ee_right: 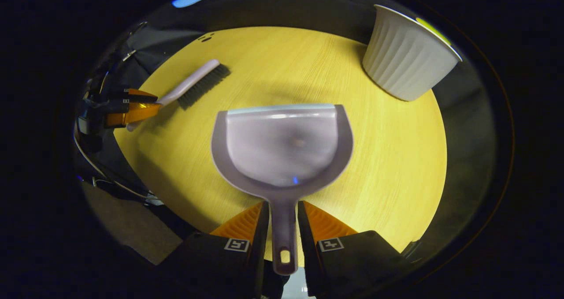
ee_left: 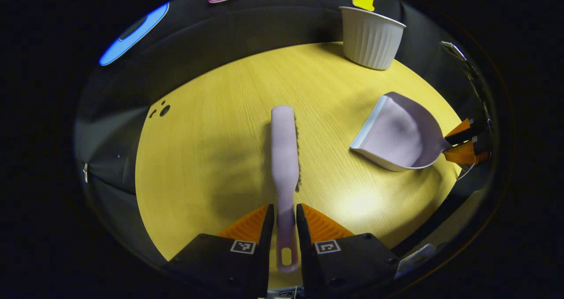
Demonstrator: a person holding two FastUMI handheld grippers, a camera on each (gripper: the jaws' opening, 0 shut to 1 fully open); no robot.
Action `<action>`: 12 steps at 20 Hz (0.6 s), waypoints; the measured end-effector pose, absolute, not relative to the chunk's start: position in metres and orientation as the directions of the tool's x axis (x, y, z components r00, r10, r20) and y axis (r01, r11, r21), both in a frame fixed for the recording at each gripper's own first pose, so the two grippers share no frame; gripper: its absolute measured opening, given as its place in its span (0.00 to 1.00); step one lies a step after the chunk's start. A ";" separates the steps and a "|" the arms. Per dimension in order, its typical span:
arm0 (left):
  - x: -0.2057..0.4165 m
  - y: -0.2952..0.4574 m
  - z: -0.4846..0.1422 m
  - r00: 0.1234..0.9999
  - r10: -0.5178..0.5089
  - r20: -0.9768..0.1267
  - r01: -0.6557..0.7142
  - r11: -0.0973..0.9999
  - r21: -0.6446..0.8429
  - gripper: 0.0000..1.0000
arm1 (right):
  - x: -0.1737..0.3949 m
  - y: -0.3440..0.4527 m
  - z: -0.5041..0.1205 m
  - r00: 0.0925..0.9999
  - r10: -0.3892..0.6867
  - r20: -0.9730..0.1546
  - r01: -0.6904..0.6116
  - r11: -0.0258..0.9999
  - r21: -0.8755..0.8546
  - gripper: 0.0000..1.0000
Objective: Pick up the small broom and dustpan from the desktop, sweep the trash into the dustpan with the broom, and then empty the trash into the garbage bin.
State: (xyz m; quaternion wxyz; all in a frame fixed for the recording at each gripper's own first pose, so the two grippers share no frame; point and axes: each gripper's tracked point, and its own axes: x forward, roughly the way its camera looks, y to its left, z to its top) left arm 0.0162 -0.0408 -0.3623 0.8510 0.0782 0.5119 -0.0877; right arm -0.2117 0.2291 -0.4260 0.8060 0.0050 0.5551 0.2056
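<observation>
The left tongs [ee_left: 285, 222] are closed narrow on the slim handle of the small pale lilac plastic broom [ee_left: 284, 153], both fingers pressing its sides just above the hanging hole. The broom points straight ahead over the round yellow wood-grain counter [ee_left: 211, 158], its dark bristles showing along one edge. The right tongs [ee_right: 283, 219] likewise clamp the flat handle of the pale lilac plastic dustpan [ee_right: 282, 144], a smooth scoop with raised side walls and a thin straight front lip; whether that lip touches the counter I cannot tell.

Both tools seem to be in hand, so the picking-up step looks done and sweeping comes next. I can make out no trash on the counter, apart from a few dark specks [ee_left: 161, 109] near the far edge that are too small to identify. The next move likely calls for setting the lip flat and drawing the bristles toward it. A white ribbed, tapered garbage bin [ee_right: 407, 56] stands at the counter's far rim, well apart from both tools.
</observation>
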 end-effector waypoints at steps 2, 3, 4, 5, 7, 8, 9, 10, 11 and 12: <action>0.021 -0.048 -0.337 0.510 -0.091 -0.855 0.226 0.974 0.031 0.34 | -0.204 0.228 -0.401 0.359 0.358 -0.862 -0.313 0.916 0.249 0.42; 0.026 -0.053 -0.322 0.544 -0.106 -0.832 0.220 0.975 0.020 0.34 | -0.198 0.226 -0.387 0.398 0.362 -0.843 -0.311 0.918 0.247 0.39; 0.033 -0.059 -0.305 0.586 -0.123 -0.801 0.216 0.976 0.008 0.29 | -0.190 0.226 -0.370 0.446 0.365 -0.817 -0.311 0.919 0.241 0.39; 0.041 -0.064 -0.287 0.628 -0.138 -0.766 0.211 0.977 -0.002 0.34 | -0.180 0.225 -0.355 0.498 0.364 -0.787 -0.310 0.922 0.230 0.42; 0.059 -0.075 -0.250 0.704 -0.165 -0.690 0.207 0.978 -0.022 0.29 | -0.158 0.223 -0.322 0.598 0.362 -0.715 -0.308 0.927 0.212 0.42; 0.068 -0.079 -0.230 0.739 -0.174 -0.651 0.207 0.978 -0.027 0.34 | -0.147 0.222 -0.305 0.649 0.356 -0.673 -0.303 0.931 0.201 0.42; 0.076 -0.082 -0.213 0.772 -0.183 -0.608 0.207 0.978 -0.032 0.34 | -0.134 0.219 -0.285 0.697 0.350 -0.625 -0.297 0.935 0.193 0.41; 0.084 -0.084 -0.193 0.804 -0.193 -0.562 0.209 0.977 -0.037 0.34 | -0.127 0.218 -0.268 0.744 0.342 -0.573 -0.291 0.939 0.183 0.41; 0.089 -0.085 -0.172 0.834 -0.199 -0.515 0.209 0.977 -0.039 0.34 | -0.119 0.216 -0.249 0.788 0.336 -0.516 -0.291 0.942 0.168 0.41; 0.094 -0.087 -0.153 0.859 -0.203 -0.470 0.210 0.977 -0.038 0.34 | -0.111 0.213 -0.231 0.824 0.324 -0.465 -0.290 0.946 0.145 0.41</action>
